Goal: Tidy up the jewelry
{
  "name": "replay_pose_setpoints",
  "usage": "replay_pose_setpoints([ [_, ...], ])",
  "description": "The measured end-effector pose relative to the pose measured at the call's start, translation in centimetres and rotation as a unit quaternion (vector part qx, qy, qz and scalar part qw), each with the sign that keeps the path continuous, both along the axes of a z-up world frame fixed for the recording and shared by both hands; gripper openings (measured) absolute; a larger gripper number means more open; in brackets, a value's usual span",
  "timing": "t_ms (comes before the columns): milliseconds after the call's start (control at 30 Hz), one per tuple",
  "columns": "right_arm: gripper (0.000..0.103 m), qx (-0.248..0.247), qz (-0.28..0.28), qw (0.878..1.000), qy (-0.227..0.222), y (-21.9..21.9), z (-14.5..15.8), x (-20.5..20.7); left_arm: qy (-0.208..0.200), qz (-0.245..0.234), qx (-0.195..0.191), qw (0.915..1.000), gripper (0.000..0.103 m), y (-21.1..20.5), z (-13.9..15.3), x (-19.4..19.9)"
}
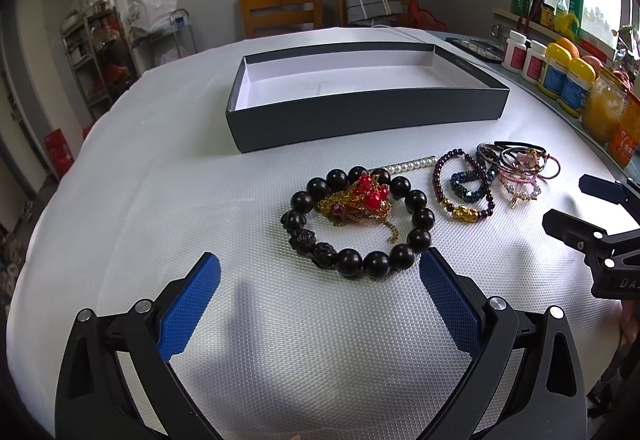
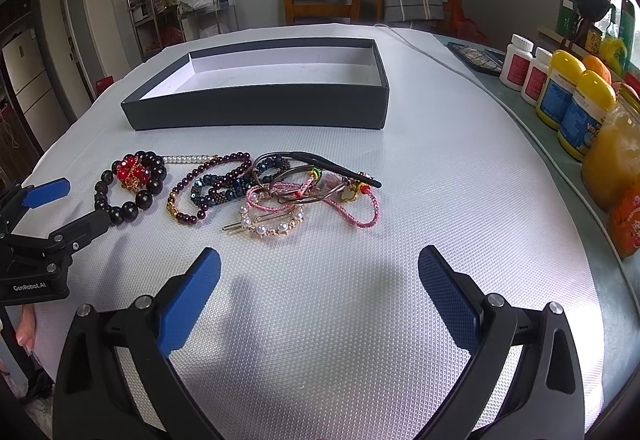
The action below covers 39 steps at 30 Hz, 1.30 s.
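Note:
A dark grey box with a white, empty inside stands at the back of the white mat. In front of it lies the jewelry: a black bead bracelet ringing a red and gold piece, a pearl strand, a purple bead bracelet with a blue beaded one inside, and a tangle of bangles, cords and a pearl hair clip. My left gripper is open just before the black bracelet. My right gripper is open, short of the tangle.
Bottles and jars line the table's right side, with a dark tray and a white cable behind. A wooden chair stands past the far edge. Bare mat lies right of the jewelry.

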State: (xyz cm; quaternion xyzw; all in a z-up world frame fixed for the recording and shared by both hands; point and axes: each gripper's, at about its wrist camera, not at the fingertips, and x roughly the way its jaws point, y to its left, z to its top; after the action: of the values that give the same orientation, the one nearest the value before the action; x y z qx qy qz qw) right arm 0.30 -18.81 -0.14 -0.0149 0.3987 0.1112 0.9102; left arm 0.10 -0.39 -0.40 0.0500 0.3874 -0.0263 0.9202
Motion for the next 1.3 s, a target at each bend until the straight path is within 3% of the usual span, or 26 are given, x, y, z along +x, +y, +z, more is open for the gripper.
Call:
replay_pose_setpoints([
  [800, 0.097, -0.009, 0.006, 1.0, -0.012, 0.2, 0.3, -0.3, 0.001, -0.009, 0.001, 1.0, 0.101, -0.3, 0.1, -0.2],
  [967, 0.097, 0.023, 0.015, 1.0, -0.003, -1.1, 0.9, 0.3, 0.016, -0.024, -0.016, 0.9995, 0.101, 0.1, 0.1, 0.2],
  [1167, 0.097, 0.04, 0.032, 0.999, 0.005, -2.5, 2.7, 2.1, 0.007, -0.043, -0.036, 0.9984, 0.101, 1.4, 1.1, 0.4],
  [1300, 0.08, 0.008, 0.05, 0.999, -0.002, -1.8, 3.3, 3.7, -0.001, -0.053, -0.021, 0.9984, 0.101, 2.2, 2.0, 0.9],
])
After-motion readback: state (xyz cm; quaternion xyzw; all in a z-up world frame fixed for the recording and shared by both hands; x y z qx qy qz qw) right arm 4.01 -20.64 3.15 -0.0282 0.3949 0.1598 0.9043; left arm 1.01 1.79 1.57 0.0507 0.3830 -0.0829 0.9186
